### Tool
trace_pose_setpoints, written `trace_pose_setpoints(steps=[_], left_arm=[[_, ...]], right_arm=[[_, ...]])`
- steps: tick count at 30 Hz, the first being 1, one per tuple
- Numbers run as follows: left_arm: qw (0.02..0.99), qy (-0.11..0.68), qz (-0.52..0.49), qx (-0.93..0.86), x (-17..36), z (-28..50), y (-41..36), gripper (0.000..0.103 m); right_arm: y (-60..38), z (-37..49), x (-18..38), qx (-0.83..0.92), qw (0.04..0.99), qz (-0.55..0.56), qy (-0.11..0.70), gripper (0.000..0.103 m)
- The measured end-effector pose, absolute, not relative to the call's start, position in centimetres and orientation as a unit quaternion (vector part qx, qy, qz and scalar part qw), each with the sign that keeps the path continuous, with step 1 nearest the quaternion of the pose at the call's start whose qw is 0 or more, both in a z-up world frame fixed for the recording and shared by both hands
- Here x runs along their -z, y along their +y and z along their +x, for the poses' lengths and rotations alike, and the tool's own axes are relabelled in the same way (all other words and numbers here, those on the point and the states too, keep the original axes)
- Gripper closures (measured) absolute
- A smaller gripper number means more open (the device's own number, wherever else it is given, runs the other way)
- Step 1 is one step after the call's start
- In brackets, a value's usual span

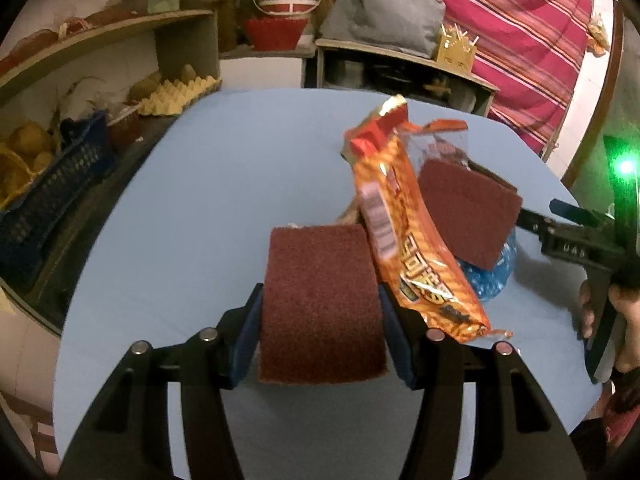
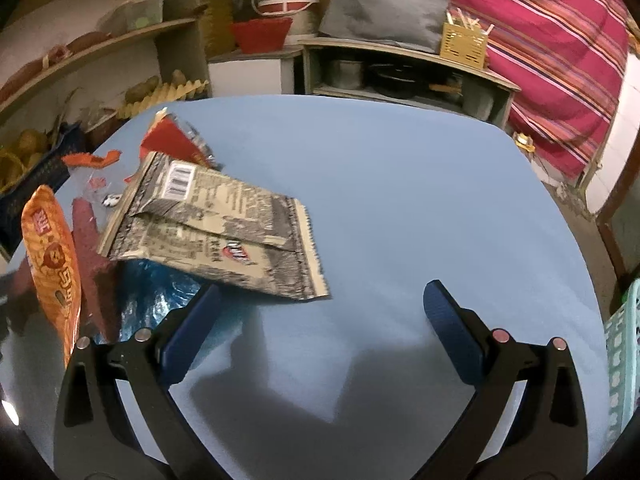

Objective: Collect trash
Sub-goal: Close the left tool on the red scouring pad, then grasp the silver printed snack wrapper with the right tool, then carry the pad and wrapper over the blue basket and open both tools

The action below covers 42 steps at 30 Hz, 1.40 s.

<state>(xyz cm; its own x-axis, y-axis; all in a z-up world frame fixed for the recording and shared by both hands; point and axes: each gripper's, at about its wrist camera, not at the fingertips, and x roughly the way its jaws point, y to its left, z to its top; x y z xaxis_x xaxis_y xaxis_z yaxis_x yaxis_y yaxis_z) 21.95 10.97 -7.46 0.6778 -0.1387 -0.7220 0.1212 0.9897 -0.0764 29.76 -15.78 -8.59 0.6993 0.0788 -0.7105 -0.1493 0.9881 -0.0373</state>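
Wooden shelves (image 2: pixel 100 46) behind blue table (image 2: pixel 400 184)

Table (image 1: pixel 180 208): plain pale blue. Scouring pad (image 1: pixel 322 304) at centre of left wrist view: dark maroon, speckled. Second pad (image 1: pixel 468 216), right of centre: same maroon. Snack wrapper (image 1: pixel 416 240) between pads: orange, yellow lettering, white barcode patch. Crumpled bag (image 1: pixel 492 276) below second pad: translucent blue. Flat wrapper (image 2: pixel 216 232), left of right wrist view: beige, black print, barcode. Cloth (image 1: pixel 520 40), upper right: magenta, striped. Gripper fingers (image 2: pixel 452 336): navy.

Black tongs (image 2: pixel 322 332), blue pads (silver screws)
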Motion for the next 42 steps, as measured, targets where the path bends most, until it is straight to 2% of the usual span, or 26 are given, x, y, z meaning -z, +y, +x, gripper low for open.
trace_pose_setpoints(steps=[3,5,6,9,11,12,14,17,28,42], left_arm=[[0.916,0.395,-0.015,0.063,7.4,22.3,11.2,0.048],[0.917,0.394,-0.016,0.060,7.4,22.6,11.1,0.048],[0.918,0.393,-0.014,0.058,7.3,22.7,11.0,0.048],[0.920,0.388,-0.006,0.052,7.1,23.0,10.6,0.048],[0.921,0.386,-0.011,0.050,6.8,23.2,10.8,0.048],[0.922,0.385,-0.014,0.050,6.6,23.4,10.9,0.048],[0.924,0.378,-0.019,0.046,6.2,23.6,10.9,0.048],[0.926,0.375,-0.022,0.044,5.9,23.9,10.6,0.048],[0.938,0.339,-0.013,0.064,1.9,24.0,5.7,0.048],[0.936,0.310,0.014,0.164,-2.0,23.2,-9.2,0.048]], right_arm=[[-15.2,30.1,8.8,-0.072,0.918,-0.054,0.386,0.016],[-14.9,30.8,8.9,-0.086,0.914,-0.048,0.393,0.032],[-14.8,31.0,9.0,-0.091,0.913,-0.045,0.396,0.036],[-14.5,31.5,8.8,-0.108,0.912,-0.043,0.393,0.058],[-14.1,31.3,8.6,-0.120,0.914,-0.054,0.385,0.082],[-14.0,31.2,8.5,-0.121,0.914,-0.061,0.381,0.084],[-13.9,30.9,8.2,-0.120,0.918,-0.080,0.370,0.098],[-14.6,30.5,7.8,-0.118,0.922,-0.076,0.362,0.101],[-22.1,27.0,4.4,-0.094,0.934,-0.025,0.342,0.101],[-36.1,19.6,-0.5,-0.006,0.955,0.039,0.294,0.101]])
